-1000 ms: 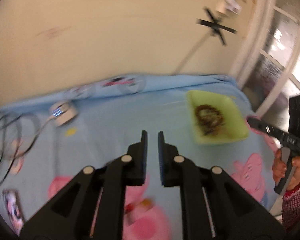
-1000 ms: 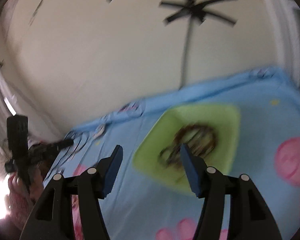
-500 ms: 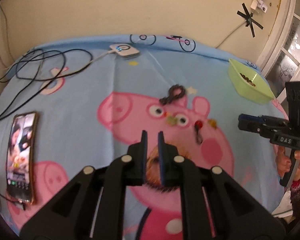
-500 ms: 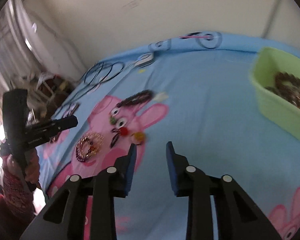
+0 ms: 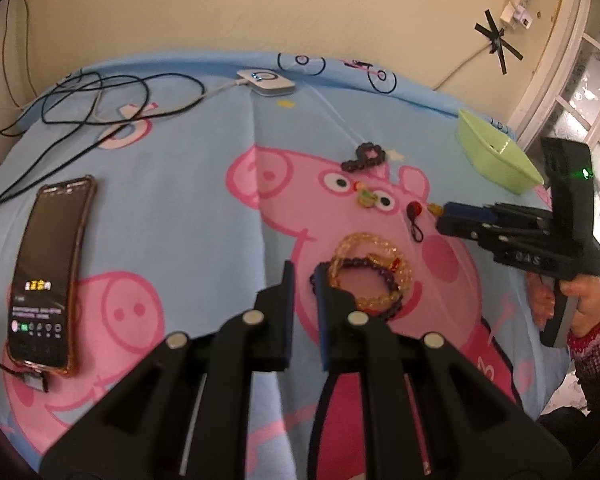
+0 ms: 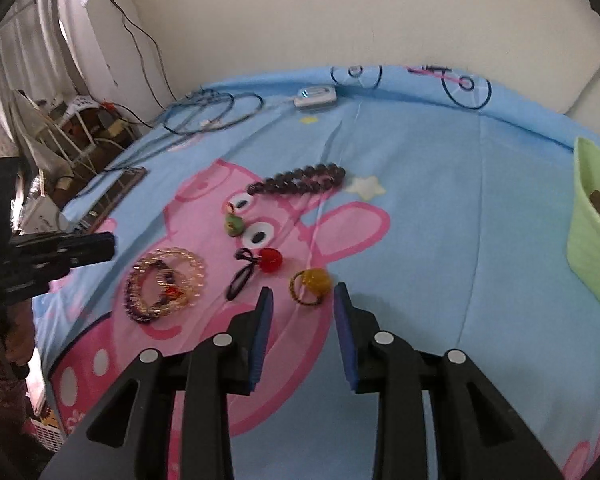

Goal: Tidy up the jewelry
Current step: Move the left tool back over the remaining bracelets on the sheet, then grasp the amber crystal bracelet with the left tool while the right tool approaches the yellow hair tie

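Jewelry lies on a blue cartoon-pig bedsheet (image 6: 440, 200). A pile of gold and purple bead bracelets (image 5: 366, 276) (image 6: 165, 284) lies just right of my left gripper (image 5: 304, 276), whose jaws stand a narrow gap apart and hold nothing. An amber ring (image 6: 311, 284) sits just ahead of my open right gripper (image 6: 303, 300). A red charm on a black loop (image 6: 260, 266), a green charm (image 6: 233, 224) and a dark bead bracelet (image 6: 300, 182) lie beyond. A green tray (image 6: 592, 240) (image 5: 496, 156) at the right holds dark beads.
A phone (image 5: 48, 268) lies at the left of the sheet. A white charger puck (image 5: 266, 80) and tangled black cables (image 5: 96, 96) lie at the far edge by the wall. Cluttered furniture (image 6: 80, 128) stands beyond the bed's left side.
Both grippers swung away from the green tray and down toward the jewelry on the sheet. The right gripper's jaws narrowed, then opened wider again. The left jaws opened slightly.
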Demonstrator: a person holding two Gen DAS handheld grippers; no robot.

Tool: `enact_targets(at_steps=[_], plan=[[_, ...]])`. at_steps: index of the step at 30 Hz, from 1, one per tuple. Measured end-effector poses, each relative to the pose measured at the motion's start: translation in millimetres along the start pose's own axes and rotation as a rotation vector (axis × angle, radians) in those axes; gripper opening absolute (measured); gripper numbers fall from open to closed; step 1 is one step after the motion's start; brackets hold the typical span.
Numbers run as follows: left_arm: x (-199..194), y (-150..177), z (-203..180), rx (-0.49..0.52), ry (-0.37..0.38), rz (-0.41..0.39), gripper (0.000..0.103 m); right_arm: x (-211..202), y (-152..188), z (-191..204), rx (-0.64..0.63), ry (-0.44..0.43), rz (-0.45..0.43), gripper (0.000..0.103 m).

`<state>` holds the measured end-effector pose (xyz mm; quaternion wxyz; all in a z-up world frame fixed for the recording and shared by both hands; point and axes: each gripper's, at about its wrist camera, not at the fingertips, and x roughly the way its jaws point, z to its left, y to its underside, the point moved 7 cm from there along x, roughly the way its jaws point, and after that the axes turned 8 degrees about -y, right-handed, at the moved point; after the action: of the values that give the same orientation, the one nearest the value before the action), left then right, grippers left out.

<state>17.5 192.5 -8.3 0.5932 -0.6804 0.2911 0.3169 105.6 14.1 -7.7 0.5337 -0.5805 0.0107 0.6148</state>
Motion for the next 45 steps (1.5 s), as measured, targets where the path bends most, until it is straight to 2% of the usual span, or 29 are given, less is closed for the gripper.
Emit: enact_targets(at_steps=[1, 2, 3, 6, 10, 13, 18, 25, 30, 34, 37, 45], plan=[[0, 0, 1, -0.001, 0.001, 0.001, 0.009, 0, -3, -2, 0.004, 0.015, -0.006, 0.000], [1, 0, 1, -0.007, 0.003, 0.005, 0.009, 1, -6, -9, 0.010, 0.059, -0.009, 0.000], [2, -1, 1, -0.014, 0.008, 0.012, 0.009, 1, -7, -15, 0.025, 0.064, -0.011, 0.000], [2, -11, -9, 0.007, 0.024, 0.004, 0.009, -6, -8, -34, 0.125, 0.036, -0.048, 0.000], [-3, -23, -45, 0.113, 0.090, -0.013, 0.009, -16, -1, -42, 0.178, 0.003, -0.072, 0.000], [4, -22, -63, 0.157, 0.112, 0.014, 0.009, -20, 3, -46, 0.216, -0.032, -0.085, 0.000], [30, -17, -73, 0.156, 0.102, 0.078, 0.009, -23, 5, -53, 0.284, -0.107, -0.109, 0.000], [36, -13, -70, 0.186, 0.070, 0.064, 0.009, -25, 5, -54, 0.301, -0.125, -0.117, 0.000], [35, -6, -74, 0.290, 0.006, 0.051, 0.010, -26, 6, -55, 0.313, -0.136, -0.122, 0.000], [41, -8, -77, 0.298, 0.011, 0.061, 0.009, -26, 6, -55, 0.320, -0.143, -0.123, 0.000], [43, -11, -76, 0.276, 0.034, 0.065, 0.000, -24, 6, -54, 0.308, -0.137, -0.116, 0.000], [26, -25, -64, 0.173, 0.082, 0.036, 0.000, -31, 7, -47, 0.271, -0.139, -0.133, 0.000]])
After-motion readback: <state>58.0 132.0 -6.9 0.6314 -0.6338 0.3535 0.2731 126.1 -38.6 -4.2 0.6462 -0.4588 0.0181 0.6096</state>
